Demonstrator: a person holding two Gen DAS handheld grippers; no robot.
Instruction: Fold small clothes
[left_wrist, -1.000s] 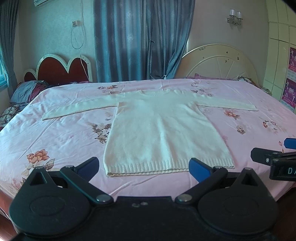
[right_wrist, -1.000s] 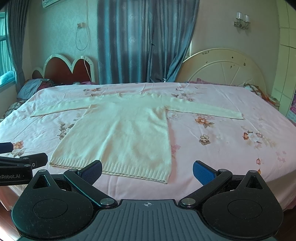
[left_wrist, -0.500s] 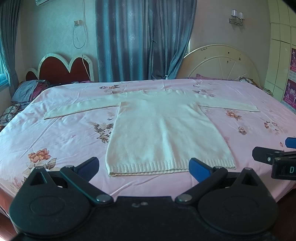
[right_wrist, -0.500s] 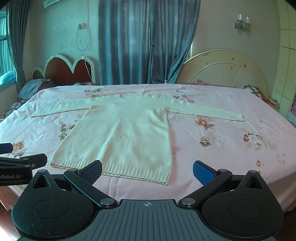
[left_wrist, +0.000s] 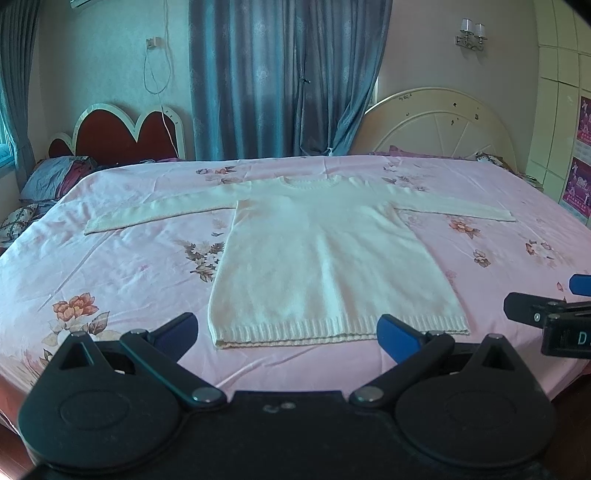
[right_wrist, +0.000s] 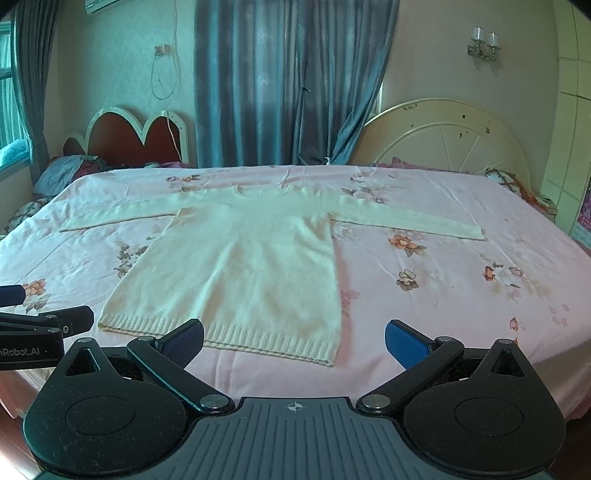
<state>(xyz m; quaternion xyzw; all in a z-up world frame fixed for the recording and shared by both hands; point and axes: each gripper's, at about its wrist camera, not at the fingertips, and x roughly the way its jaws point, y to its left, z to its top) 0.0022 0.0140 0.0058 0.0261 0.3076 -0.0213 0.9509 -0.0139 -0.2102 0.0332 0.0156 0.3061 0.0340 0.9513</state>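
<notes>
Only readable writing is "Robot.AI" on the left hand-held gripper (right_wrist: 46, 325) where it pokes into the right wrist view (the right one shows just a "D"). Left hand-held gripper (left_wrist: 286, 332) has both fingers spread wide, holding nothing, hovering near the hem. Right hand-held gripper (right_wrist: 293, 339) is the same, wide apart and touching nothing. One cream sweater (left_wrist: 325, 258) lies flat on the pink floral bed (left_wrist: 110, 266), sleeves out. Two headboards behind.

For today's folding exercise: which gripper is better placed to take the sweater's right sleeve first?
Right. The right gripper sits toward the sweater's right side, nearer the right sleeve; the left gripper faces the hem's middle. Both are open.
</notes>
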